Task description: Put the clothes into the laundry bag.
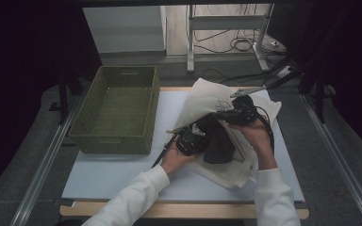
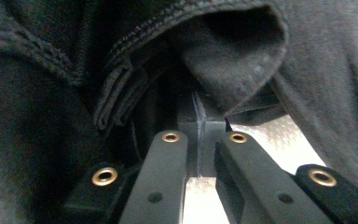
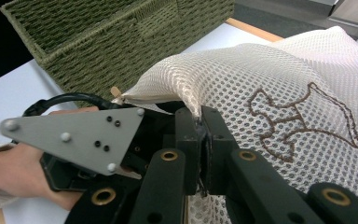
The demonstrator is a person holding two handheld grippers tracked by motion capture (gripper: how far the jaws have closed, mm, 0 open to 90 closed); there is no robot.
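A cream mesh bag [image 1: 207, 96] with a brown stitched figure lies on the white mat, its mouth lifted. My right gripper [image 1: 220, 113] is shut on the bag's rim; in the right gripper view the mesh [image 3: 270, 84] is pinched between its jaws [image 3: 199, 122]. A dark grey garment [image 1: 219, 146] sits partly inside the bag. My left gripper [image 1: 201, 131] reaches into that opening; in the left gripper view its jaws [image 2: 199, 140] are pressed together with folds of the dark garment [image 2: 51, 116] draped around and over their tips. The left gripper's grey plate [image 3: 74, 135] lies just beside my right jaws.
A green woven basket [image 1: 118, 110] stands empty on the left part of the white mat [image 1: 108, 174], close to the bag; its wall [image 3: 112, 37] rises behind the left gripper. Desk legs and cables are on the floor beyond the table.
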